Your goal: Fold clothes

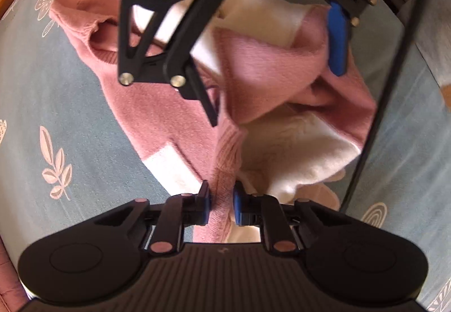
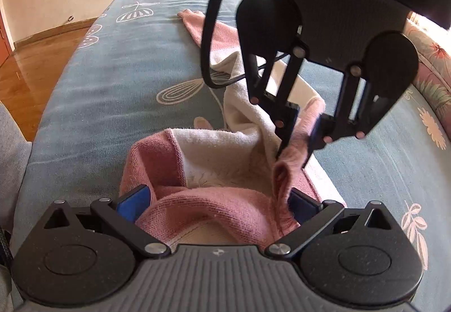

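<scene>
**Sweater pinched by left gripper, right gripper spread around a fold**

Sweater [image 1: 197, 103], pink with cream blocks, lies rumpled on a blue-grey floral bedcover [image 1: 56, 86]. It sits directly beneath both tools, bunched between them.

Left gripper [image 1: 221, 203] points straight down. Its blue pads are drawn close together, clamped on a narrow ribbed pink strip of the sweater that runs up between them. To the left of that strip, a cream patch lies flat on the cover; to the right, a cream panel is heaped in loose folds. The same tool shows in the right wrist view as the black linkage [image 2: 296, 148] ahead, with its tips nipped on a raised pink ridge.

Right gripper [image 2: 222, 205] tilts downward. Its jaws stand wide apart, a blue pad on either side of a thick rolled pink fold. The fold fills the gap, and cloth lies against the right-hand pad; whether the left-hand pad presses the knit I cannot tell. Seen from the left wrist camera, this gripper [image 1: 265, 92] hangs ahead, one blue finger [image 1: 336, 38] against a lifted pink flap, the other finger bare and dark.

Beyond the left gripper, a pink sleeve [image 2: 197, 27] trails away flat across the cover. A black cable [image 2: 210, 30] loops down in front of it. Wooden floor [image 2: 28, 64] shows past the bed's left edge.
</scene>
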### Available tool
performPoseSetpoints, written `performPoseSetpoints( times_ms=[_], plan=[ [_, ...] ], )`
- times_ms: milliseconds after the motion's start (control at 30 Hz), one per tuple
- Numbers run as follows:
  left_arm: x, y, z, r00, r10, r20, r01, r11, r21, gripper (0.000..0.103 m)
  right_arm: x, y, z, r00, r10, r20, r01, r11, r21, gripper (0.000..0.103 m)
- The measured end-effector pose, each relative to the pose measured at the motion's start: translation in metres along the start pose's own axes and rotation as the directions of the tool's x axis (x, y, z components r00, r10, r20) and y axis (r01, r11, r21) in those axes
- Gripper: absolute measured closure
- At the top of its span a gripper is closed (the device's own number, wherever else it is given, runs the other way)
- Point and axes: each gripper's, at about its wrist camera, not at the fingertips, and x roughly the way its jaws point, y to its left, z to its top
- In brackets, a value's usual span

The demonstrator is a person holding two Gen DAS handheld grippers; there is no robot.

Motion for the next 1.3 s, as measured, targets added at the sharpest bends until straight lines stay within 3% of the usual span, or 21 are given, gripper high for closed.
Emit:
performPoseSetpoints(
  times_ms=[233,500,633,700,767,833,900,1067,1167,1233,1300],
  plan=[
    [-0.001,0.007,-0.009,1.000,0.006,-0.004,-0.006,0.990,-0.142,0.089,-0.018,-0.011,-0.005,1.000,-0.028,-0.007,0.028,0.999,0.035,0.000],
    [0.006,0.012,-0.016,0.999,0.038,-0.012,-0.040,0.957,-0.287,0.089,-0.090,-0.072,-0.026,0.995,-0.084,-0.056,0.093,0.977,0.194,0.000],
    [0.006,0.015,-0.021,0.999,0.044,-0.014,-0.046,0.938,-0.344,0.090,-0.110,-0.110,-0.046,0.972,-0.178,-0.152,0.203,0.965,0.165,0.000],
    [0.006,0.017,-0.023,0.999,0.049,-0.017,-0.052,0.931,-0.362,0.090,-0.113,-0.132,-0.058,0.956,-0.207,-0.210,0.240,0.960,0.144,0.008],
    [0.006,0.020,-0.026,0.998,0.052,-0.020,-0.055,0.922,-0.383,0.090,-0.107,-0.152,-0.069,0.944,-0.194,-0.268,0.232,0.965,0.121,0.029],
    [0.007,0.022,-0.028,0.998,0.055,-0.024,-0.060,0.914,-0.402,0.091,-0.093,-0.165,-0.081,0.930,-0.157,-0.334,0.189,0.980,0.067,0.038],
    [0.007,0.024,-0.031,0.998,0.059,-0.029,-0.066,0.907,-0.416,0.092,-0.083,-0.168,-0.091,0.922,-0.114,-0.369,0.122,0.993,-0.003,0.039],
    [0.005,0.028,-0.036,0.997,0.068,-0.042,-0.079,0.895,-0.438,0.092,-0.065,-0.173,-0.104,0.897,0.055,-0.439,-0.056,0.998,0.012,0.042],
    [0.003,0.031,-0.041,0.996,0.073,-0.043,-0.084,0.884,-0.460,0.092,-0.071,-0.165,-0.108,0.865,0.177,-0.469,-0.167,0.984,0.064,0.049],
    [0.002,0.033,-0.046,0.996,0.075,-0.041,-0.085,0.879,-0.470,0.092,-0.077,-0.154,-0.109,0.848,0.225,-0.480,-0.217,0.973,0.074,0.049],
    [0.001,0.035,-0.049,0.996,0.074,-0.039,-0.084,0.875,-0.477,0.092,-0.078,-0.142,-0.112,0.841,0.215,-0.497,-0.228,0.973,0.035,0.049]
  ],
)
